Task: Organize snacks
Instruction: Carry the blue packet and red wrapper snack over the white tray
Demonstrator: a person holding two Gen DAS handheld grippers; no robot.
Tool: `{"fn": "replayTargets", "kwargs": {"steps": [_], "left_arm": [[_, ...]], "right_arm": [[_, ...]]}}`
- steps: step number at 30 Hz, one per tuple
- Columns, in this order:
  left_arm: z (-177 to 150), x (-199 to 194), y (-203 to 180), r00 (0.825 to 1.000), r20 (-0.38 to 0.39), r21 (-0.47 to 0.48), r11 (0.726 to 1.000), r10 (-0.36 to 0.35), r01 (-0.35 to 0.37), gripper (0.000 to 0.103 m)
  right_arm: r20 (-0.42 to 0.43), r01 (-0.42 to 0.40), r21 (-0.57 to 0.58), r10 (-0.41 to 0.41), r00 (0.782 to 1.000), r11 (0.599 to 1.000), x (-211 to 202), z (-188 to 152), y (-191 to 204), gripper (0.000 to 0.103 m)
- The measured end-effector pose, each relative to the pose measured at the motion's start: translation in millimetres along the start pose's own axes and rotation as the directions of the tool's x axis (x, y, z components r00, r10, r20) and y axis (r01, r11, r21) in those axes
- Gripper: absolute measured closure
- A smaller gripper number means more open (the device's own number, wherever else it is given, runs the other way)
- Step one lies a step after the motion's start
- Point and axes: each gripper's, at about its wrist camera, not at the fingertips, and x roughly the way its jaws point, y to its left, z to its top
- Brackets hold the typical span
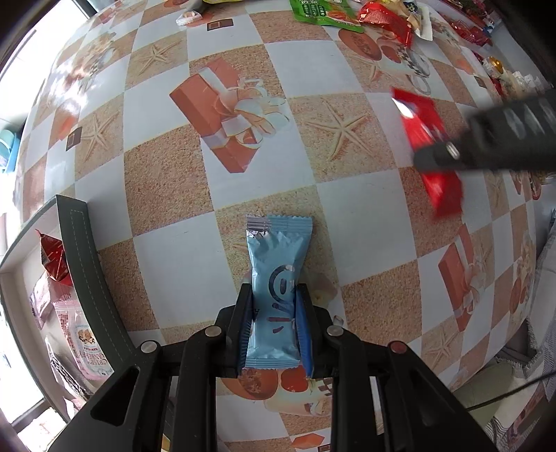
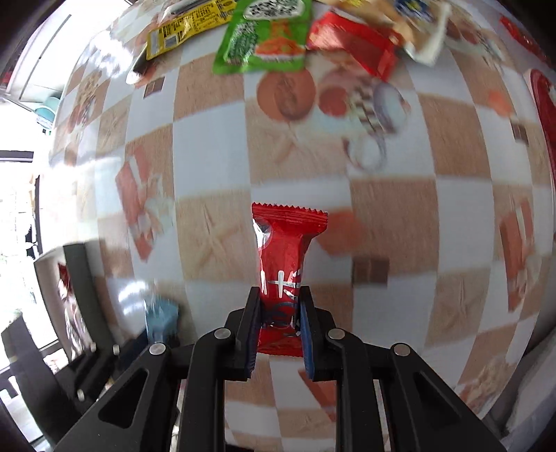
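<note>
My left gripper [image 1: 274, 295] is shut on a light blue snack packet [image 1: 276, 278] and holds it above the patterned tablecloth. My right gripper [image 2: 280, 299] is shut on a red snack packet [image 2: 283, 264]; that gripper [image 1: 486, 146] and its red packet [image 1: 429, 149] also show at the right of the left wrist view. The blue packet [image 2: 161, 318] shows blurred at the lower left of the right wrist view. A dark-rimmed tray [image 1: 81, 271] at the left holds several snack packets, among them a red one [image 1: 54, 259] and a pink one [image 1: 81, 340].
A pile of loose snacks lies at the far edge of the table: a green packet [image 2: 267, 36], a yellow packet [image 2: 187, 27], red packets [image 2: 354, 45] and a white one [image 2: 427, 38]. The tray [image 2: 81, 278] is at the left. A window is behind it.
</note>
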Motion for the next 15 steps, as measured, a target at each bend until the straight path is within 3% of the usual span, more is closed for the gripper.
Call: {"fn": "replayTargets", "kwargs": {"steps": [6,13,15], "left_arm": [[-7,-13,3,0.998,0.018,-0.014,0.998,-0.055,0.055,0.077],[-28,-48,23,0.991,0.089,-0.036,0.994,-0.095,0.099,0.077],[-32,-60,33,0.989,0.111,-0.047,0.994,-0.096,0.102,0.077]], "right_arm": [[-0.01,-0.048,0.03,0.048,0.999,0.998,-9,-33,-12,0.081],[-0.008,-0.075,0.015,0.075,0.997,0.997,-28,-49,3,0.081],[-0.007,-0.075,-0.005,0.075,0.997,0.997,-29,-69,21,0.081]]}}
